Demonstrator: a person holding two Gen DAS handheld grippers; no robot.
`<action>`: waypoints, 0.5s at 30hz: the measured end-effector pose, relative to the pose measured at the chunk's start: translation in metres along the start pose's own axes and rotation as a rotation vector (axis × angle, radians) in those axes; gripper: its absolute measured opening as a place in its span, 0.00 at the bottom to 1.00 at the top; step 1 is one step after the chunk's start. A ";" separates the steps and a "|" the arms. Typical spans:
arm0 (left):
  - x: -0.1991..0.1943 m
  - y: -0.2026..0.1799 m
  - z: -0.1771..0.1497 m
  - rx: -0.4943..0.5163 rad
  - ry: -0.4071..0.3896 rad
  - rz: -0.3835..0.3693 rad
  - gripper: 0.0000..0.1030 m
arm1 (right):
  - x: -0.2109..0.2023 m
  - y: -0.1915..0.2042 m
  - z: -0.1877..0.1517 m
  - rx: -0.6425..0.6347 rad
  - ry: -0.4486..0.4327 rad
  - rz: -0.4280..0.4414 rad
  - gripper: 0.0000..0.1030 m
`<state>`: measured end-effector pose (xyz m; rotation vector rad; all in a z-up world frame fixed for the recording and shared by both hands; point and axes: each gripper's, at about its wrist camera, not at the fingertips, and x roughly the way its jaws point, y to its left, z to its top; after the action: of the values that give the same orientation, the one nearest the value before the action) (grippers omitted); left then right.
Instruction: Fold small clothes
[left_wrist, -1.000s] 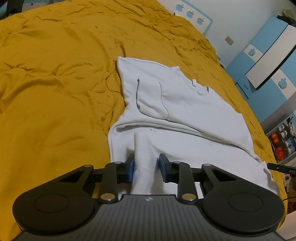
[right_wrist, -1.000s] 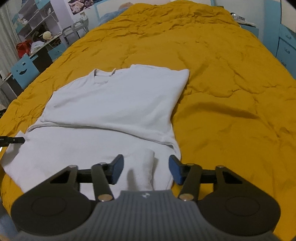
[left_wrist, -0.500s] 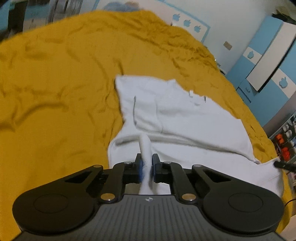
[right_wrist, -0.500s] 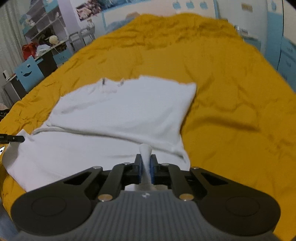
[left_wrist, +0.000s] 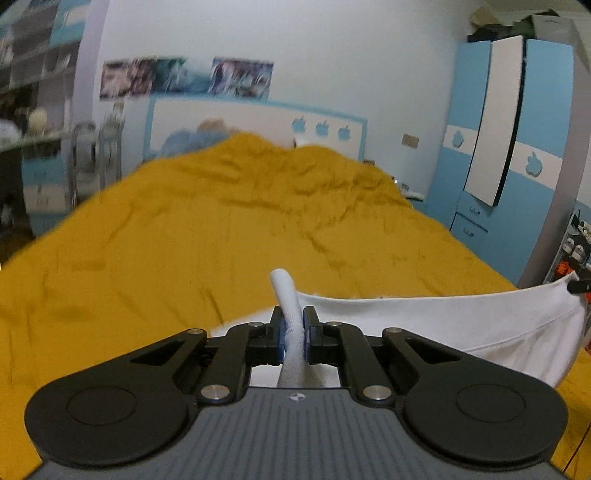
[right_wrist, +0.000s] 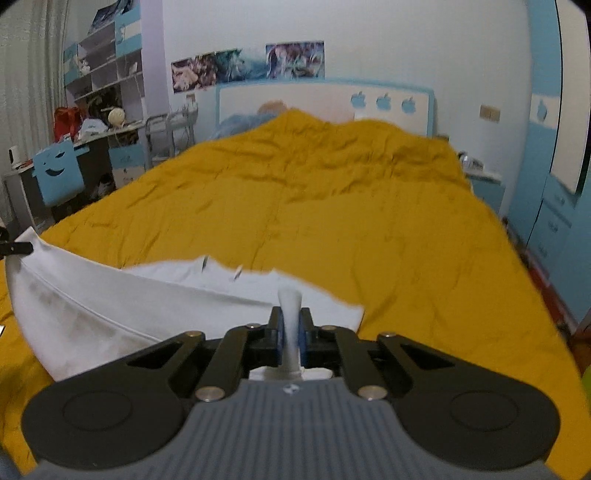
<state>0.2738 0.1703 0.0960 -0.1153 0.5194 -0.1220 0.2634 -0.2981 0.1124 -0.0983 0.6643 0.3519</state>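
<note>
A white shirt (left_wrist: 461, 328) is held up by its lower edge above the mustard-yellow bedspread (left_wrist: 184, 240). My left gripper (left_wrist: 293, 330) is shut on a pinched fold of the shirt at its left end. My right gripper (right_wrist: 291, 332) is shut on a fold at the other end. In the right wrist view the shirt (right_wrist: 110, 306) sags between the two grippers, and its collar end still lies on the bed. The other gripper's tip shows at the frame edge in each view.
The bedspread (right_wrist: 332, 221) covers the whole bed up to a white and blue headboard (right_wrist: 321, 99). A blue and white wardrobe (left_wrist: 517, 147) stands to the right. A desk, chair and shelves (right_wrist: 74, 147) stand to the left.
Both grippers closed on the shirt's near edge, then lifted it off the bed. The cameras tilted up from looking down at the flat shirt to facing the headboard.
</note>
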 end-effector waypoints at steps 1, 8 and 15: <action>0.005 -0.001 0.009 0.014 -0.010 0.006 0.10 | 0.001 -0.001 0.007 -0.001 -0.011 -0.007 0.01; 0.061 0.000 0.047 0.016 -0.062 0.042 0.10 | 0.032 -0.015 0.058 0.020 -0.105 -0.059 0.01; 0.130 0.015 0.045 -0.039 -0.035 0.059 0.10 | 0.113 -0.035 0.085 0.056 -0.119 -0.092 0.01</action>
<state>0.4095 0.1702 0.0697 -0.1399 0.4897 -0.0525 0.4078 -0.2818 0.1082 -0.0540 0.5494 0.2483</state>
